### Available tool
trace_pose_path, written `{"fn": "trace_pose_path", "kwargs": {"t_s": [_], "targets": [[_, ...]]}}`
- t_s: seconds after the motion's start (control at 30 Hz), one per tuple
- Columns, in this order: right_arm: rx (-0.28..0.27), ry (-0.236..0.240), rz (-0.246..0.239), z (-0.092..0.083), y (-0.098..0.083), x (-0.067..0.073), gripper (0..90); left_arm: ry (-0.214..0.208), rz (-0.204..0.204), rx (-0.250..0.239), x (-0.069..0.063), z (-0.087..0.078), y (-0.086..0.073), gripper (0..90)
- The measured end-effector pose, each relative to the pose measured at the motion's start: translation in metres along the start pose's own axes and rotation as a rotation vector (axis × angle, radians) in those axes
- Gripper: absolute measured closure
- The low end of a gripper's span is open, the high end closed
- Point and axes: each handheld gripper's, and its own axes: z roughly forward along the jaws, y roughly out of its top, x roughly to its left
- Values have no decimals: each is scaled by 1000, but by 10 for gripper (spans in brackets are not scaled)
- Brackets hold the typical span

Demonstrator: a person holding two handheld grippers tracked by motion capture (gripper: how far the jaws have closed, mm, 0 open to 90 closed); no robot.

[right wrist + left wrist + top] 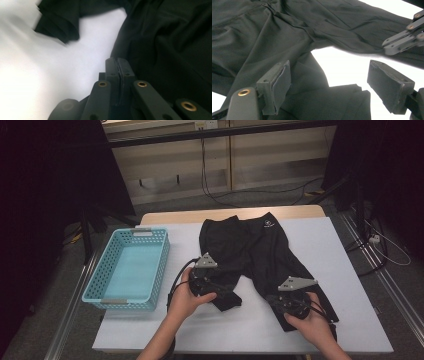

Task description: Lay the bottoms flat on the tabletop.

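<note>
White table (pixel 320 250) fills the centre of the high view, wooden edge showing at 12 o'clock. Black trousers (pixel 250 250) lie flat across its middle, waistband toward 12, the two legs running down to roughly 6 and 5 o'clock; small white logo near the waistband at about 1 o'clock. The leg on the left is folded back on itself at its end, bunched up. Light blue basket (pixel 107 270) sits at 9 o'clock from the trousers, just beside them and not touching, on the table's left edge. Left gripper (pixel 212 287) is over the folded leg end at about 7 o'clock from the trousers' centre, held in the left hand (pixel 187 297); in the left gripper view its jaws stand wide apart with cloth (pixel 317 100) and bare table between them, pads not pressing on anything. Right gripper (pixel 290 300) is at the hem of the other leg, around 5 o'clock, in the right hand (pixel 312 322); in the right gripper view the jaws are fully together, pads face to face at the trouser edge (pixel 175 50), and I can't tell if any cloth is pinched between them.
</note>
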Motion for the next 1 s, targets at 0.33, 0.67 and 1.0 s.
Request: {"fn": "trace_pose_path", "kwargs": {"t_s": [0.33,0.67,1.0], "targets": [[26,61,-27,4,-2,14,882,-5,-5,2,1,1,0,192],[9,40,-47,3,1,17,616,-5,-6,3,1,1,0,192],[-61,-263,91,-18,5,-71,530,7,0,7,4,-1,0,186]]}}
